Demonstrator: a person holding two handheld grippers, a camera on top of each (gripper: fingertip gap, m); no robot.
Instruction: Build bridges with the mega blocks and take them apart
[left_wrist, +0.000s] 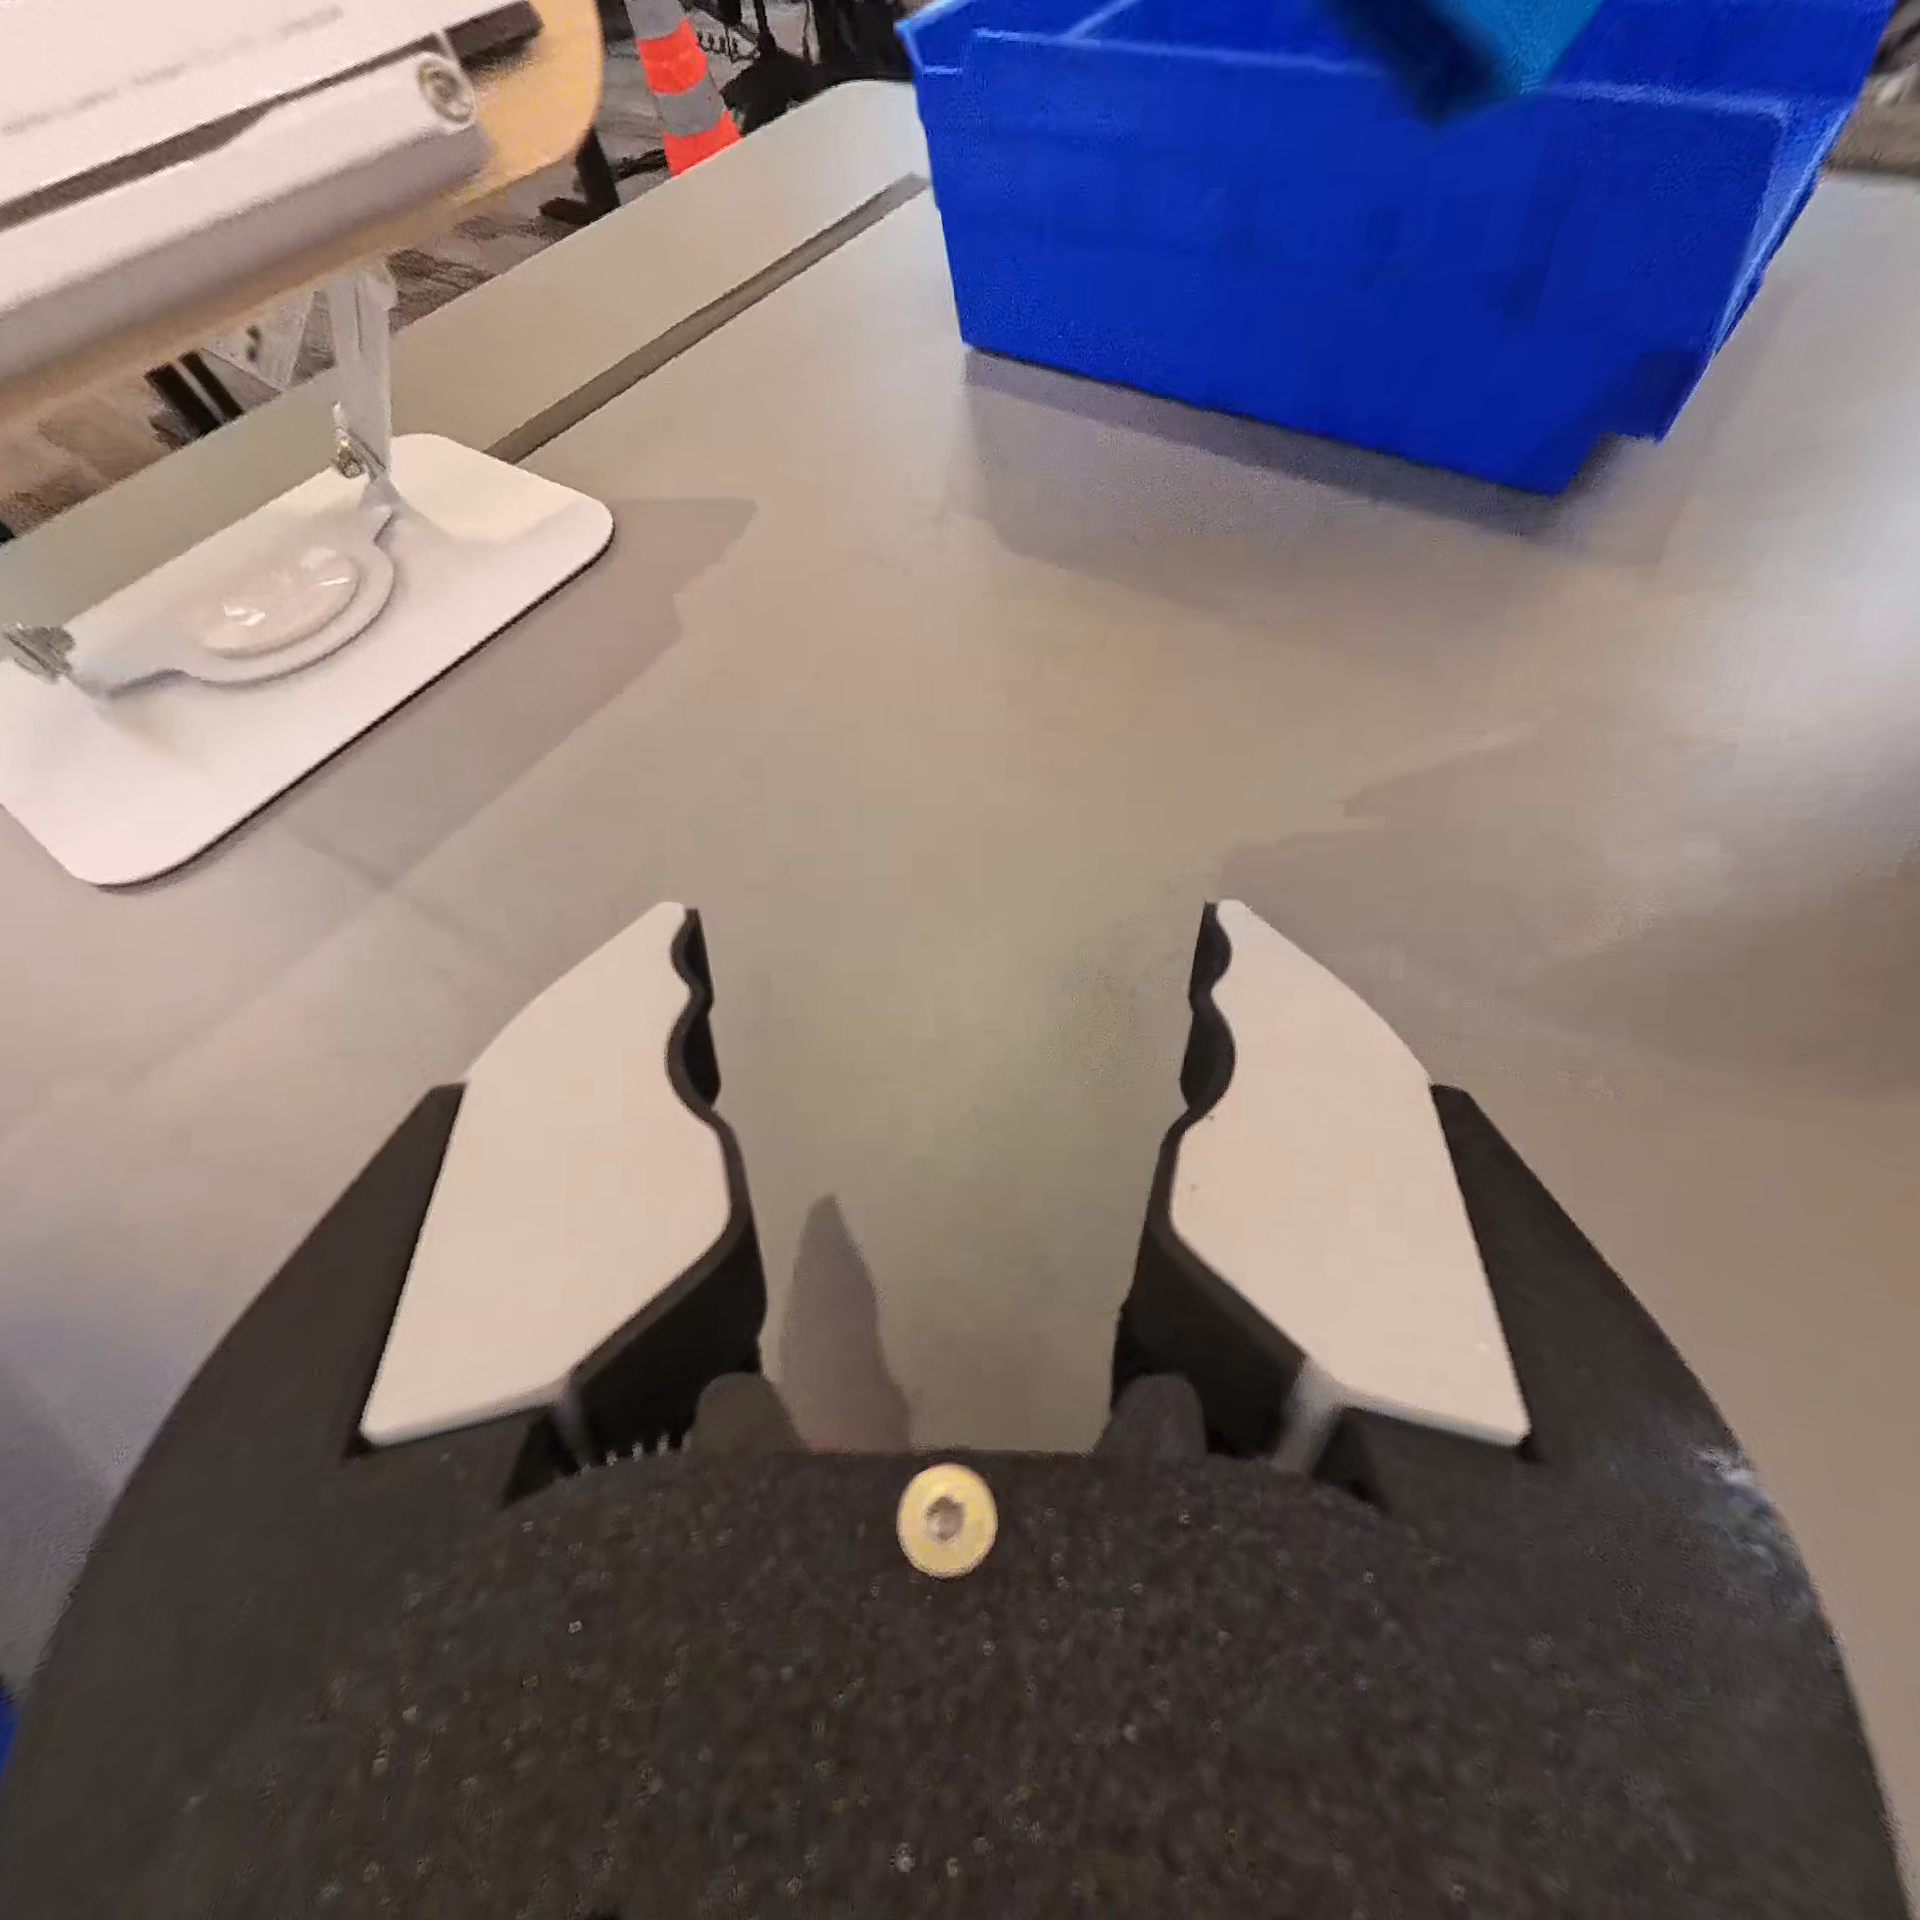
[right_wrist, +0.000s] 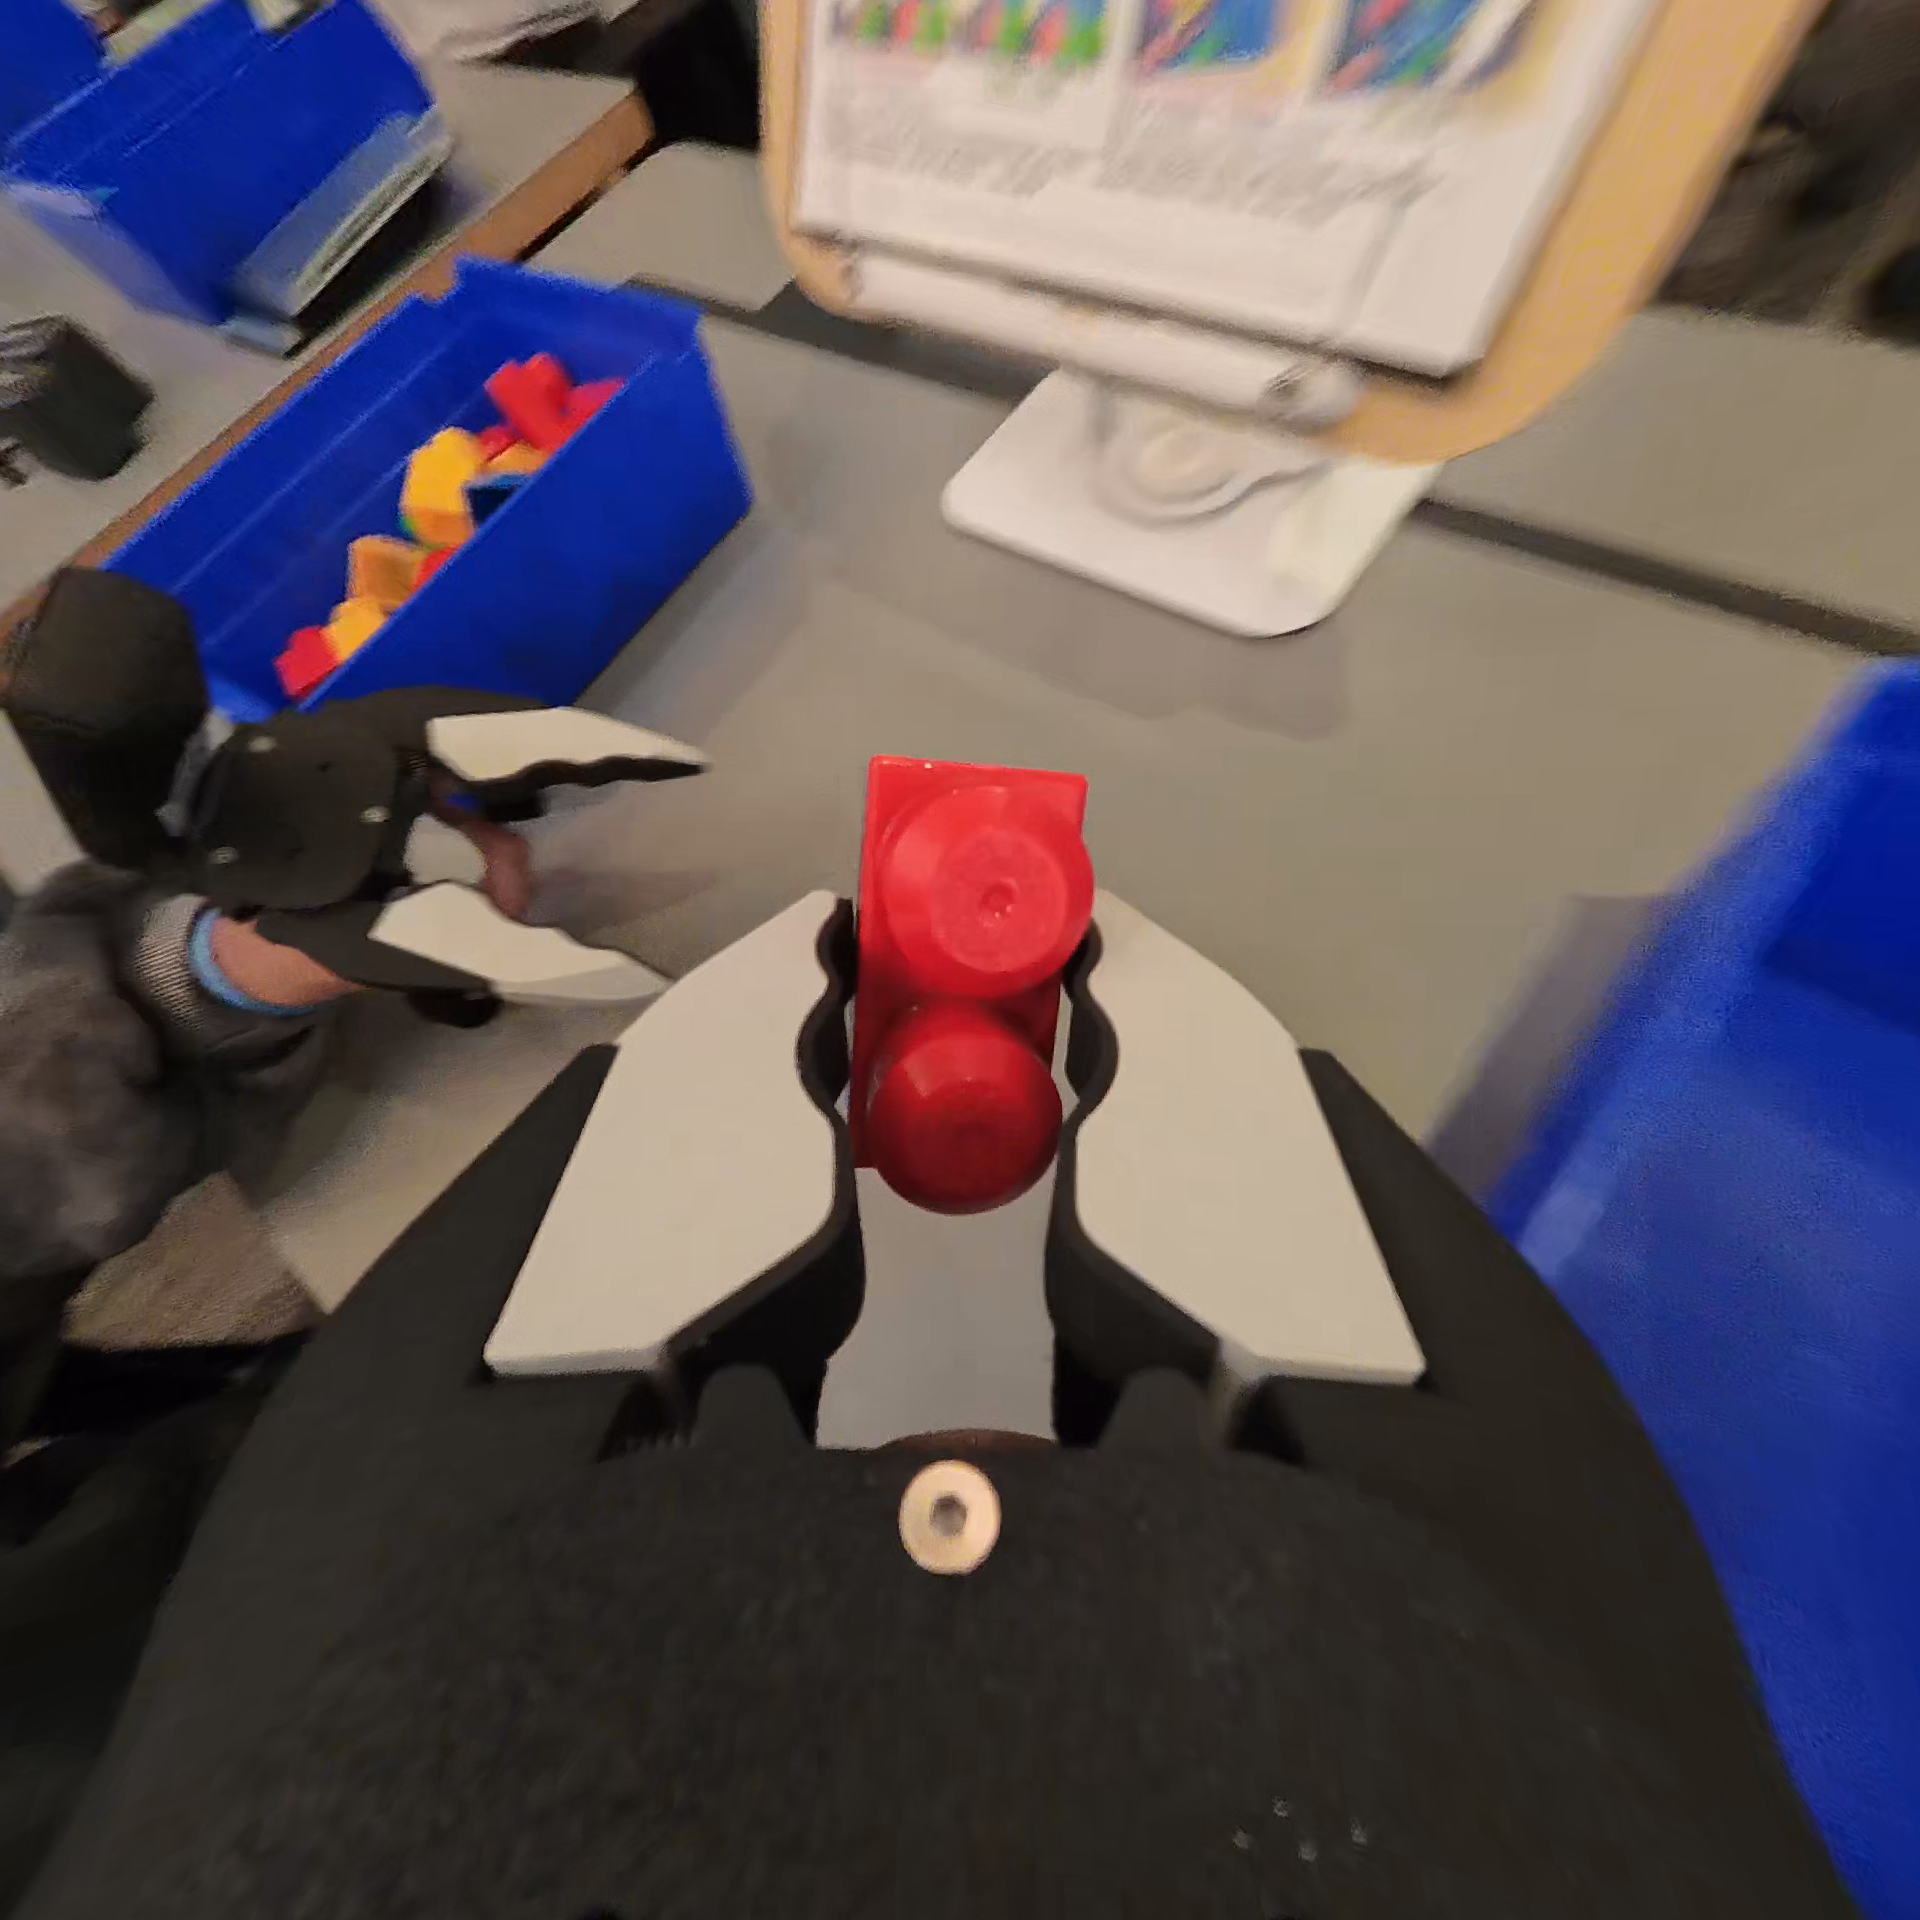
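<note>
My right gripper (right_wrist: 961, 925) is shut on a red two-stud mega block (right_wrist: 971, 935), held above the grey table (right_wrist: 1351, 831) with its studs facing the camera. My left gripper (left_wrist: 951, 914) is open and empty over bare grey table (left_wrist: 935, 675). It also shows in the right wrist view (right_wrist: 665, 873) at the left, open, held by a hand in a grey sleeve. A blue bin (right_wrist: 582, 582) at the left holds several red, yellow and orange blocks (right_wrist: 447, 499).
A blue bin (left_wrist: 1351, 260) stands ahead of the left gripper at the far right. A white stand (right_wrist: 1195, 520) carries a tan-framed board with a printed sheet (right_wrist: 1195, 177); its base (left_wrist: 291, 644) shows at the left. Another blue bin (right_wrist: 1766, 1143) is at the right. About 20 centimetres separates my left fingertips from my right.
</note>
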